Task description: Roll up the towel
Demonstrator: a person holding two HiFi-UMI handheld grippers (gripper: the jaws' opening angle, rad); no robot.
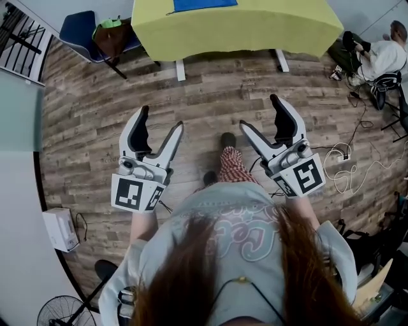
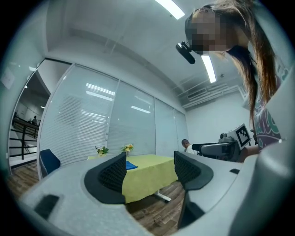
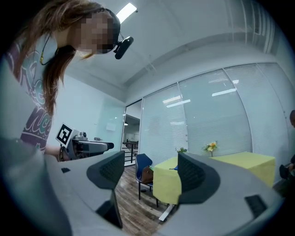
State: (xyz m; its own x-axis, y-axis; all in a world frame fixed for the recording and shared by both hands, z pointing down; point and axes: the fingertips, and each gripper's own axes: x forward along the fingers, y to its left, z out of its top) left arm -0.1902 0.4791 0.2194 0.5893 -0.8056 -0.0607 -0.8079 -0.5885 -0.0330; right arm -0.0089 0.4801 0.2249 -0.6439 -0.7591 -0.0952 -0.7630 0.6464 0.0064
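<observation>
1. Left tool (image 1: pixel 161 118) is held over the wood floor (image 1: pixel 210 89), its jaws spread wide with nothing between them. Its own view shows only the far table (image 2: pixel 152 177) through the gap.
2. The right tool (image 1: pixel 260 111) is level with it, just right of the holder's body. Its jaws are also spread and empty, and they point toward the table.
3. The towel (image 1: pixel 204 4) is blue and lies flat on the table (image 1: pixel 236 28), which has a yellow-green cover, at the far edge of the head view. It is well apart from both tools.
4. In the left gripper view the towel (image 2: pixel 130 165) shows as a thin blue strip on the tabletop beside the left jaw. Two small bunches of flowers (image 2: pixel 127 148) stand farther back on the table.
5. In the right gripper view the table (image 3: pixel 167 184) sits between the jaws, with the flowers (image 3: pixel 211 147) above it. The left tool (image 3: pixel 87 146) shows at the left.
6. A blue chair (image 1: pixel 80 28) stands at the table's left end with a brown bag (image 1: pixel 111 39) on its seat.
7. A seated person (image 1: pixel 386 57) is at the far right, beyond the table's right end.
8. White cables (image 1: pixel 344 169) lie coiled on the floor to the right of the right tool.
9. A white box (image 1: pixel 60 229) sits at the near left by the wall, and a fan (image 1: pixel 60 312) stands nearer still.
</observation>
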